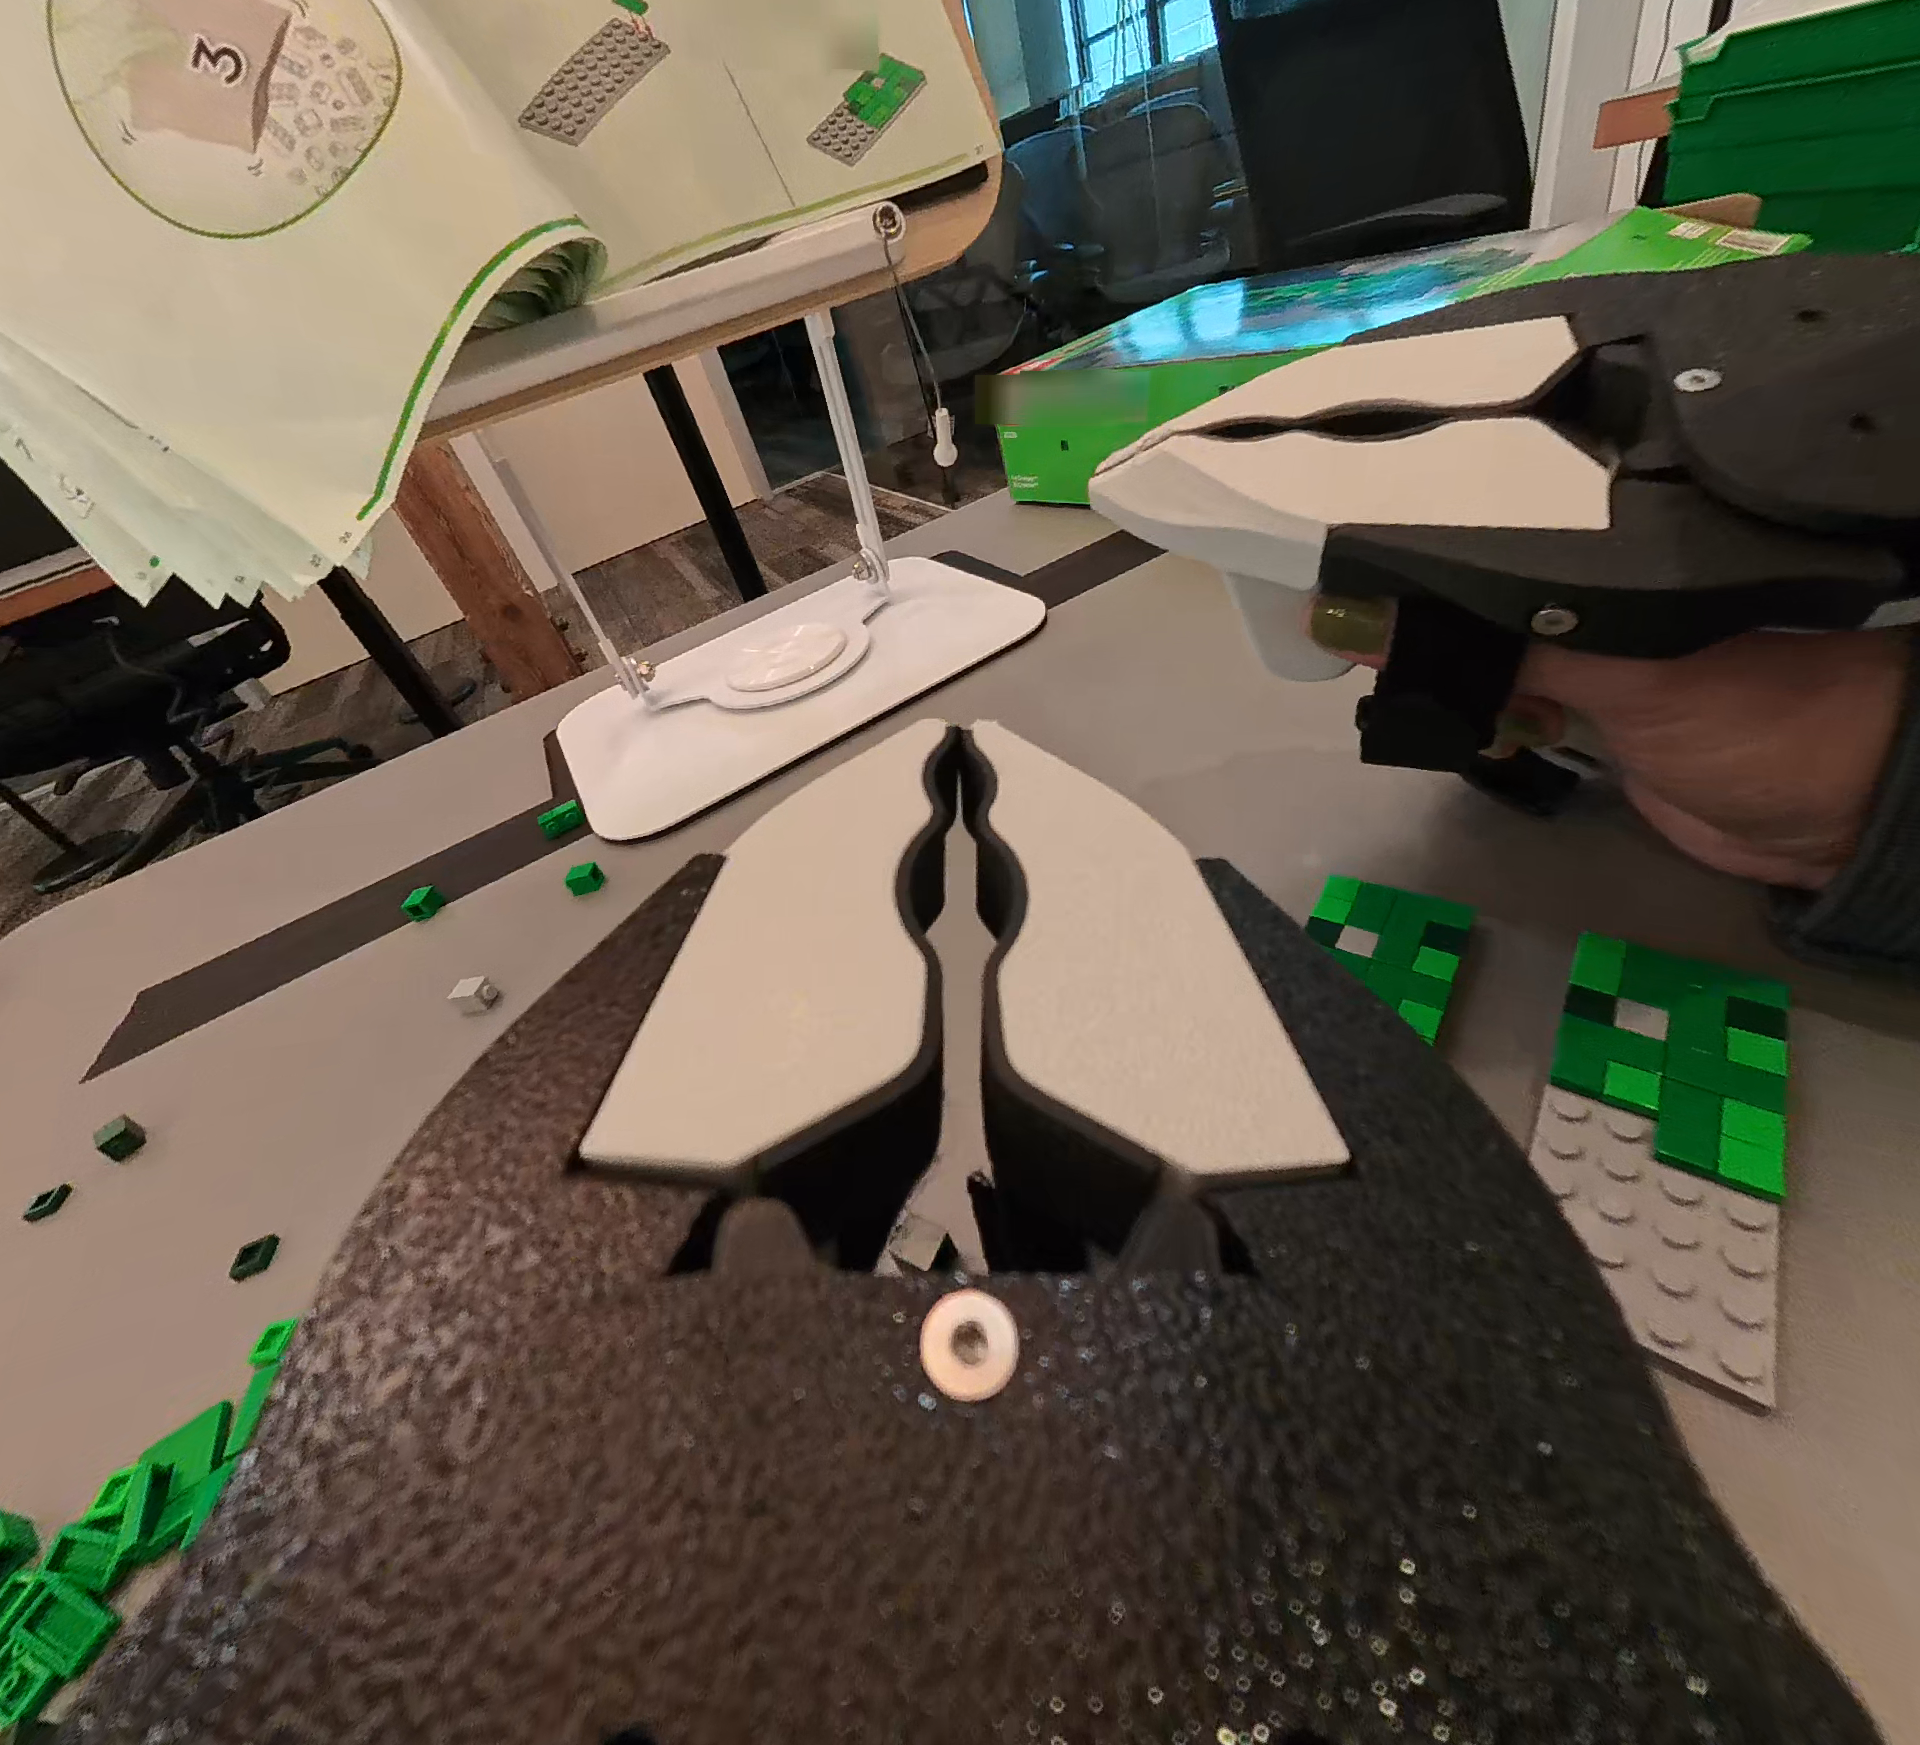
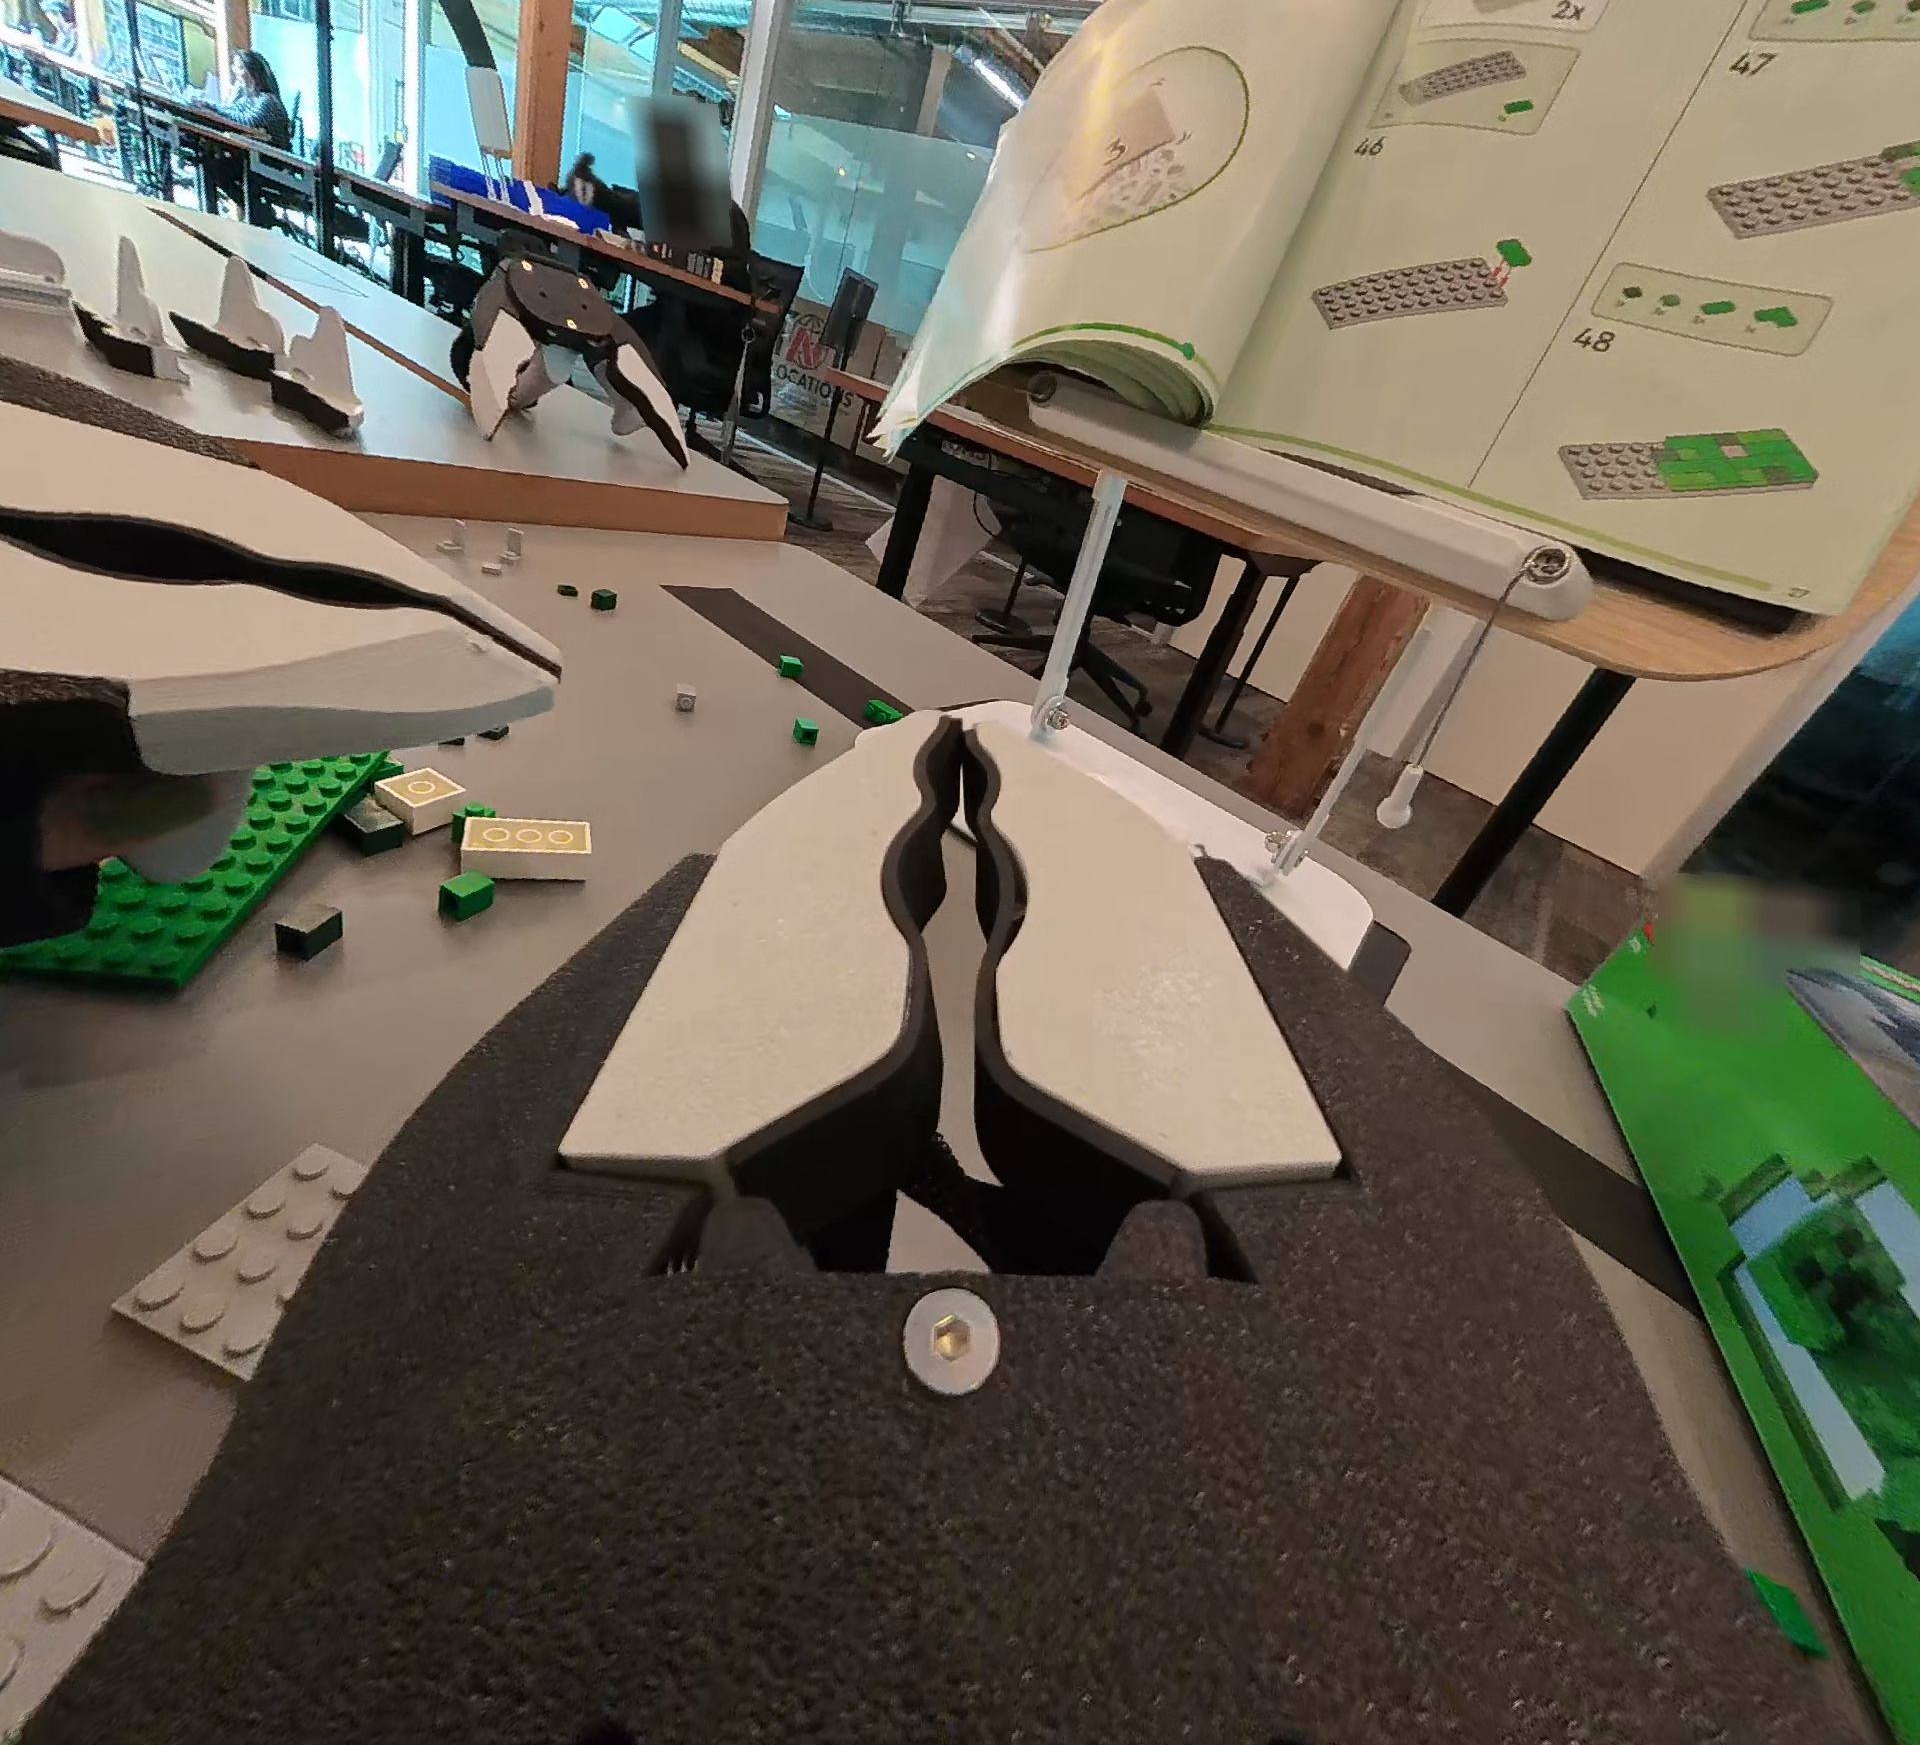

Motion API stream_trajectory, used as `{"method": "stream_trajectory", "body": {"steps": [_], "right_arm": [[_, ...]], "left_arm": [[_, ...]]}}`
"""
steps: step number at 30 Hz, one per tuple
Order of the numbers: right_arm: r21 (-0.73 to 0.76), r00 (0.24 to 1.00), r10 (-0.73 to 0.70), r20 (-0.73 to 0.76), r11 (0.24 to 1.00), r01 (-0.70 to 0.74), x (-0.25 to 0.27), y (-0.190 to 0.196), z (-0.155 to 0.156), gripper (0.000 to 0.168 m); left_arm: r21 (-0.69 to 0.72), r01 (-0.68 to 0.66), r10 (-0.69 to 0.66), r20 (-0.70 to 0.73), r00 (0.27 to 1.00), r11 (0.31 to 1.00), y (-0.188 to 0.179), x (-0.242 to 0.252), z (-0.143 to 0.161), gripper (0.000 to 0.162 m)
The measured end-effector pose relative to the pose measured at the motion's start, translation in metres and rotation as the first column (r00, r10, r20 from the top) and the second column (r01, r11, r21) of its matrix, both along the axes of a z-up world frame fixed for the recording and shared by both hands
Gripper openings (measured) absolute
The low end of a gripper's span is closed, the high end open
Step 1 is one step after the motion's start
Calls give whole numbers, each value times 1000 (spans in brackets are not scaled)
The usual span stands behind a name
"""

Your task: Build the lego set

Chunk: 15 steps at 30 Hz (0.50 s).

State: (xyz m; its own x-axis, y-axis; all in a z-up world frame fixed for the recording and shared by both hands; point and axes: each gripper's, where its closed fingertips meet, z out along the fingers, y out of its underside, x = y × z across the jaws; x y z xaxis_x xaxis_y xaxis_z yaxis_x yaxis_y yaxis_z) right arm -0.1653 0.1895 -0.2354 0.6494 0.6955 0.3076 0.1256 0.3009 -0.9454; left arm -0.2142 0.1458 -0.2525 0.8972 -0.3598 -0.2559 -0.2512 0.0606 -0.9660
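Your L gripper [image 1: 961,739] is held level above the tabletop [image 1: 312,1020], jaws clenched, nothing between them. R gripper [image 2: 961,739] sits level too, jaws clenched and empty; your hand [image 1: 1704,760] wraps its handle from below. Gray plate w/ green tiles [image 1: 1673,1134] lies flat, near right of L gripper. Loose green pcs [image 1: 83,1570] lie left. Farther off, the instruction booklet [image 2: 1558,241] stands open on its stand [image 1: 810,708].
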Motion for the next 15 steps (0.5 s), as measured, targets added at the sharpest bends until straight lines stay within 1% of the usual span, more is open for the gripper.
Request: {"method": "stream_trajectory", "body": {"steps": [15], "right_arm": [[31,999,-4,35,1000,3,-1,-3,-2,0]], "left_arm": [[10,37,-36,-17,999,999,-1,8,0,0]]}}
